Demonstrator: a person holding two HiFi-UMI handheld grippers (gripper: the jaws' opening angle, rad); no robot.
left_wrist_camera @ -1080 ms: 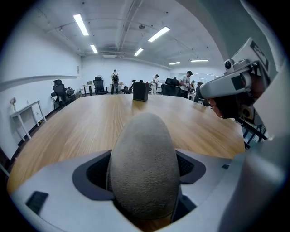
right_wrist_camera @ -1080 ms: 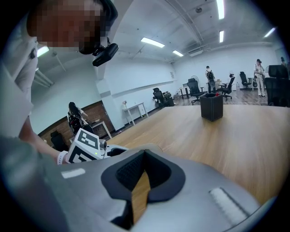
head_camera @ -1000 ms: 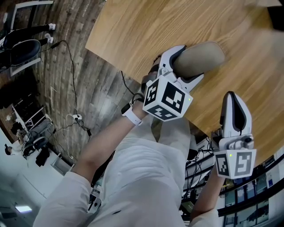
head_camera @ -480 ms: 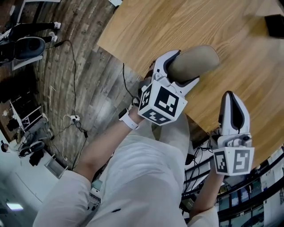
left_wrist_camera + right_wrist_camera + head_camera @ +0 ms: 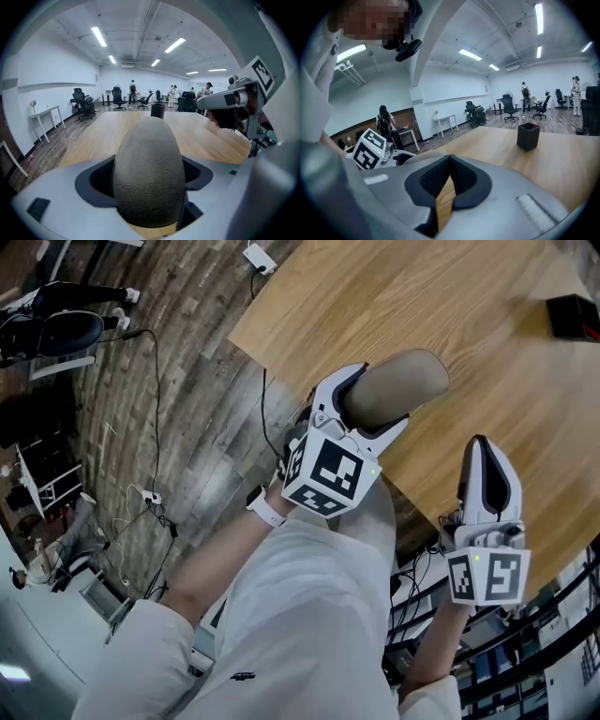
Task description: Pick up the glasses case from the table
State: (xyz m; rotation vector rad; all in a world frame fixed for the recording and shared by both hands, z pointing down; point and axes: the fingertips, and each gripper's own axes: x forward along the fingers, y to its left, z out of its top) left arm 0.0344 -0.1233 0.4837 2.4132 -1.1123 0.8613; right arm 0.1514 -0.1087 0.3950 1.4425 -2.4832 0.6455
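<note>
The left gripper (image 5: 378,397) clamped the closed glasses case (image 5: 398,382) at the table's (image 5: 375,296) edge; the right gripper's (image 5: 485,444) jaws were pressed together.

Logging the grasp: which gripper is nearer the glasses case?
Left. The left gripper has its jaws closed on the glasses case; the right gripper is clear of it, off to its right, jaws together and empty.

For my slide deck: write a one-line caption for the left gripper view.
Left claw shut on the textured taupe glasses case, with the long wooden table stretching ahead.
</note>
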